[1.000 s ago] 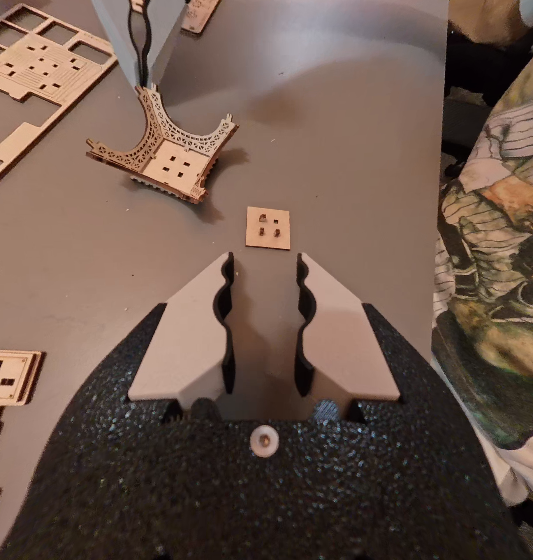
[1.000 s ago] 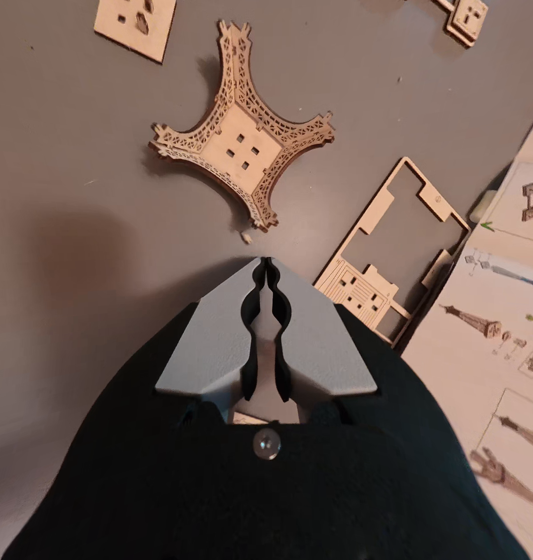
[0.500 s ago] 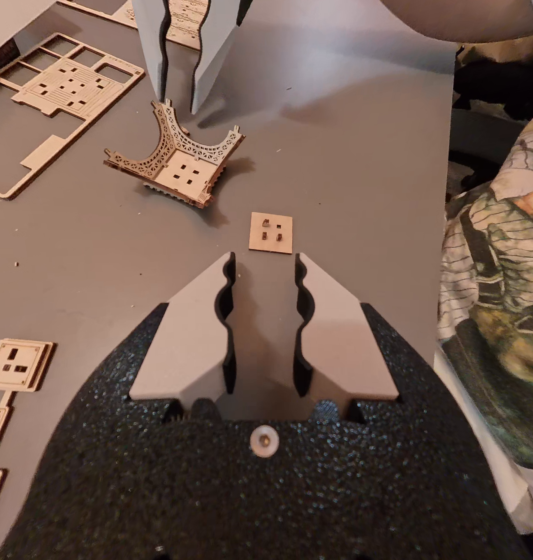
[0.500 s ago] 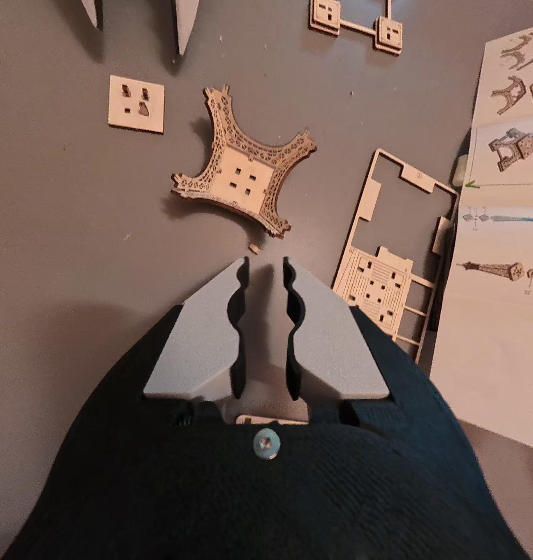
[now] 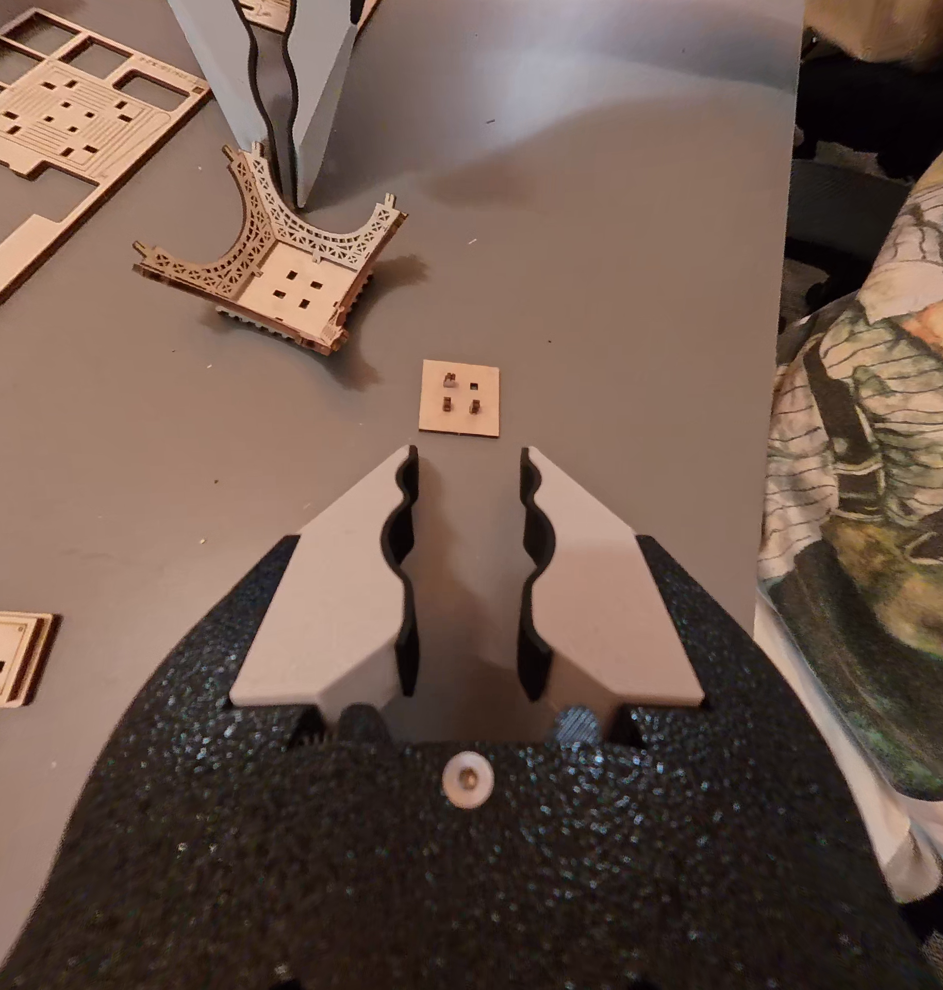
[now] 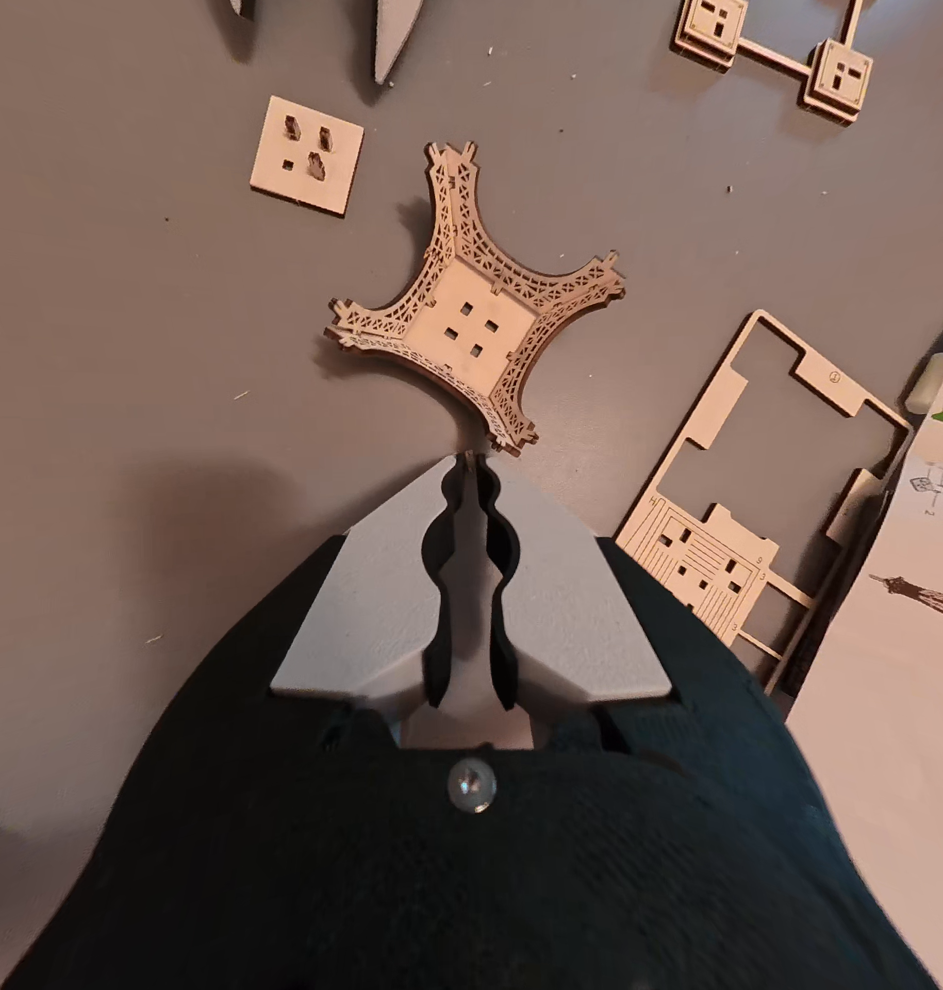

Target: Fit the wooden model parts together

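One tiny wooden tab [image 6: 466,462] is being pinched between the nearly closed tips of the right gripper [image 6: 468,465], just short of the lattice tower base [image 6: 474,327] lying ahead on the grey table [image 6: 137,332]. A small square plate [image 5: 460,400] is lying just beyond the widely parted left gripper [image 5: 469,455].

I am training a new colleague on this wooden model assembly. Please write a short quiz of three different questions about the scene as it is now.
1. True or false: the left claw is open and holds nothing.
2. How many square holes are in the floor of the tower base? A) two B) four C) six
3. Fill in: the small square plate carries three pegs and one empty ___.

Key: 1 true; 2 B; 3 hole.
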A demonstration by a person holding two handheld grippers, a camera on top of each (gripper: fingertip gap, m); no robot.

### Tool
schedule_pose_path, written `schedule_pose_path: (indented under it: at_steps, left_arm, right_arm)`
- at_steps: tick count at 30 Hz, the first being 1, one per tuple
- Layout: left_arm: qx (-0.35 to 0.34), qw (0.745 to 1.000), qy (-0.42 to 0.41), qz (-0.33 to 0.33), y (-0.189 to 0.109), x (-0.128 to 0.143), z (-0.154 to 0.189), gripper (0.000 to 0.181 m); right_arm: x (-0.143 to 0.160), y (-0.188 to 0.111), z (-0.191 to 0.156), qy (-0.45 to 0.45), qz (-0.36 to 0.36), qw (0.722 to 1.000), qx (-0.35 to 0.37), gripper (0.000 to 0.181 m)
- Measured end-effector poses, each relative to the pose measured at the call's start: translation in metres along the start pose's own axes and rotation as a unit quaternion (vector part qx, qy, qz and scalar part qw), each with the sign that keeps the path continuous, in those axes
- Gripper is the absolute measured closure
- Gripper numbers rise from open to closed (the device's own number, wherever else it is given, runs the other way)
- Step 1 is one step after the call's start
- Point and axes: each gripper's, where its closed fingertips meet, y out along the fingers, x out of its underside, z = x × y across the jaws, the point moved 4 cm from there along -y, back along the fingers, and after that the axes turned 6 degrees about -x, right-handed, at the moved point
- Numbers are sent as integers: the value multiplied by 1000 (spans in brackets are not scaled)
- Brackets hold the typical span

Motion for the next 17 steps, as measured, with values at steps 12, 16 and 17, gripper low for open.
schedule_pose_path:
  at_steps: [12,16,17]
  left_arm:
    - [-85,989,110,53,-16,-14,8,155]
    - [-121,962,226,91,-17,-47,29,161]
    - [-124,955,252,99,-15,-56,35,162]
  right_arm:
    - [-42,-42,-51,127,267,955,-16,180]
    - [-77,-43,-81,153,405,893,-120,180]
    - [-82,-41,-85,160,427,878,-146,180]
